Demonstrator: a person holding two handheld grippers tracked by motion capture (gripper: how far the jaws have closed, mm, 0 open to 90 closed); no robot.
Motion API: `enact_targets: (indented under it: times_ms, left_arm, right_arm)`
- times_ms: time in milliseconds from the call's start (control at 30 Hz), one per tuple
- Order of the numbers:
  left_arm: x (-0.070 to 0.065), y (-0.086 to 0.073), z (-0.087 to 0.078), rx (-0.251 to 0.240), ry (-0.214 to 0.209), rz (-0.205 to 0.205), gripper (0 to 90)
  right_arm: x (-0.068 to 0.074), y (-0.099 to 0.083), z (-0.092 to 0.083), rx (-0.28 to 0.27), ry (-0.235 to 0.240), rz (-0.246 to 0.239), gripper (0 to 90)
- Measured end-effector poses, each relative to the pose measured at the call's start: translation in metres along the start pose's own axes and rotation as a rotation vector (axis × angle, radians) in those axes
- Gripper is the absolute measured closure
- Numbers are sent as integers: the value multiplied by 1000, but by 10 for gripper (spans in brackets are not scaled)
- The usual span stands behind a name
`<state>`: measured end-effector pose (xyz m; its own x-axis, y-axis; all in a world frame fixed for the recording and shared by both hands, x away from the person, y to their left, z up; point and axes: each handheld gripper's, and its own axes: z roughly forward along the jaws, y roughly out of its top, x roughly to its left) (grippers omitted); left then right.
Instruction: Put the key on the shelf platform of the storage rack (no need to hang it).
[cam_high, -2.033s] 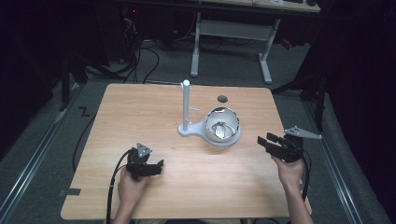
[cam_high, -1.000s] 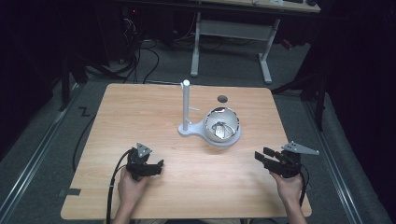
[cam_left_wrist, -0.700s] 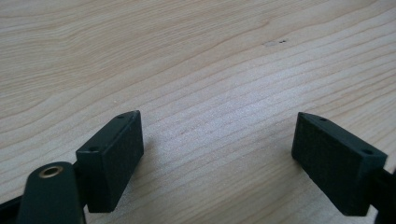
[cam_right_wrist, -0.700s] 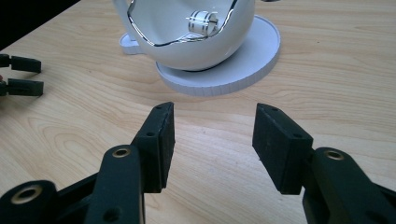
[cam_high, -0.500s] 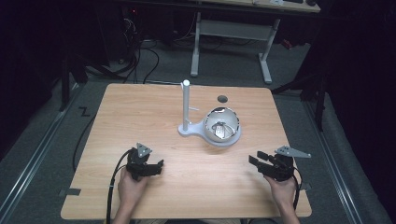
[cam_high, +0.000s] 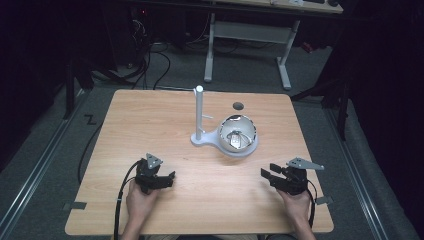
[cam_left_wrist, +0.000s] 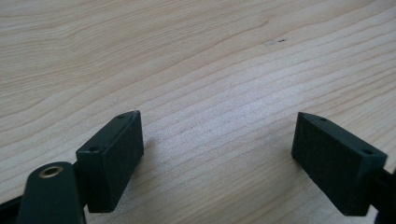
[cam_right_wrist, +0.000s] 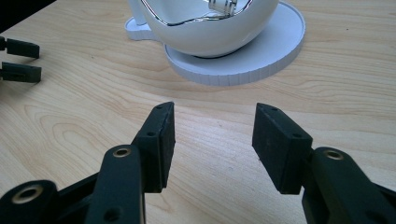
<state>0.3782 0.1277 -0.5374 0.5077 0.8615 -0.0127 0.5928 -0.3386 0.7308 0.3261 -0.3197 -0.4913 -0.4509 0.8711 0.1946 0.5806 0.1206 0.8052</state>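
Note:
A white stand (cam_high: 205, 140) with an upright post (cam_high: 199, 110) and a round white bowl (cam_high: 237, 135) sits near the middle of the wooden table (cam_high: 150, 115). The bowl's inside is shiny, with a small metal piece lying in it. My left gripper (cam_high: 170, 178) rests near the front left, its jaws open over bare wood (cam_left_wrist: 217, 119). My right gripper (cam_high: 266, 174) is low at the front right, open and empty (cam_right_wrist: 215, 109). It points at the bowl (cam_right_wrist: 210, 28) and its flat base (cam_right_wrist: 275, 51), a short way off. The left gripper's fingertips (cam_right_wrist: 18, 60) show at the far left of the right gripper view.
A small dark round spot (cam_high: 238, 105) lies on the table behind the bowl. The table's front edge (cam_high: 200, 232) is close to both hands. Beyond the table stand a desk frame (cam_high: 250, 35) and cables on the floor (cam_high: 145, 60).
My right gripper has come down and back toward the front edge, shifting a little left. The left gripper and the stand have stayed put.

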Motion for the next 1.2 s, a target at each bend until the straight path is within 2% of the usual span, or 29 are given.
enact_targets:
  times_ms: [233, 667, 767, 1200]
  left_arm:
    - [0, 0, 0, 0, 0, 0, 170]
    - [0, 0, 0, 0, 0, 0, 170]
    - [0, 0, 0, 0, 0, 0, 170]
    - [0, 0, 0, 0, 1, 0, 170]
  right_arm:
    - [2, -3, 8, 5, 7, 5, 499]
    - [8, -7, 23, 31, 6, -20, 498]
    - [10, -9, 26, 51, -9, -32, 498]
    - [13, -10, 38, 77, -50, -70, 500]
